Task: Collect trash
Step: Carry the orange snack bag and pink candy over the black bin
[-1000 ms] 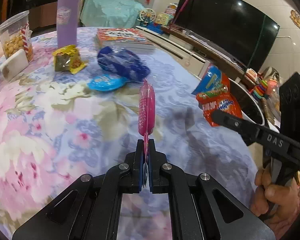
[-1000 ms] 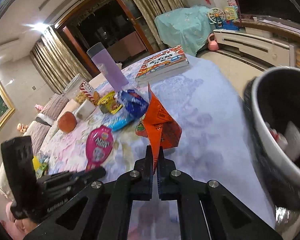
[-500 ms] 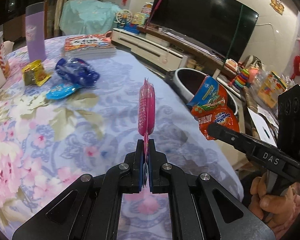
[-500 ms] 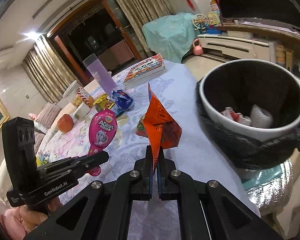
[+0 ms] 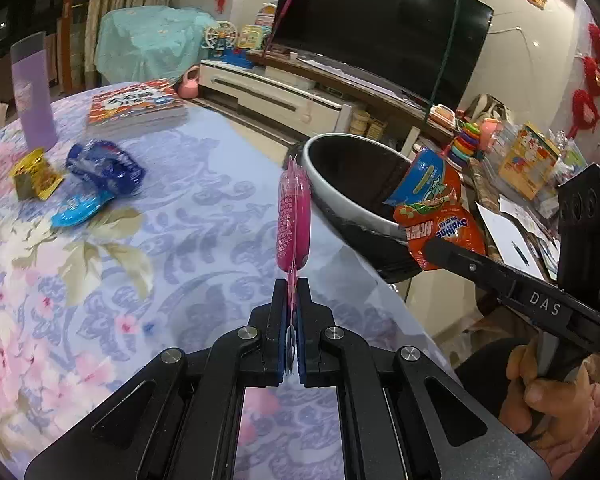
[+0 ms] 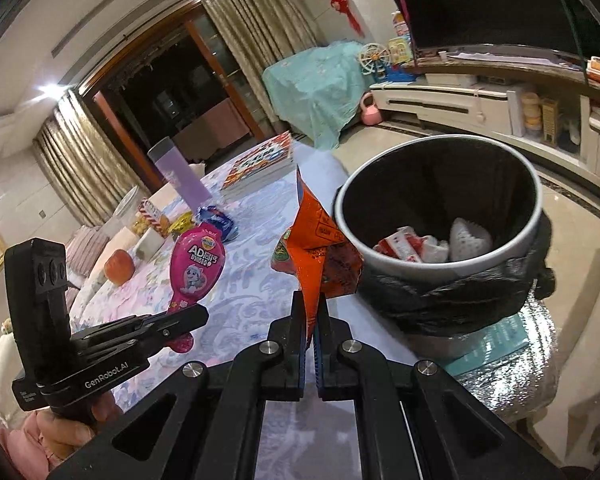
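My left gripper point(image 5: 291, 292) is shut on a flat pink package point(image 5: 293, 220) and holds it upright above the table's edge; it also shows in the right wrist view point(image 6: 198, 264). My right gripper point(image 6: 310, 312) is shut on an orange snack wrapper point(image 6: 316, 256), held beside the rim of the trash bin point(image 6: 436, 264). That wrapper point(image 5: 436, 208) hangs at the bin's rim point(image 5: 340, 192) in the left wrist view. The bin holds some white and red trash. Blue wrappers point(image 5: 104, 172) and a yellow wrapper point(image 5: 36, 176) lie on the table.
A floral tablecloth point(image 5: 100, 280) covers the round table. A book point(image 5: 136, 104), a purple cup point(image 5: 34, 92), a snack jar point(image 6: 140, 216) and an orange fruit point(image 6: 118, 266) stand farther back. A TV stand point(image 5: 280, 96) is behind the bin.
Both grippers have moved with their wrappers from over the table toward the trash bin, which now looms larger and closer. Both stay shut.
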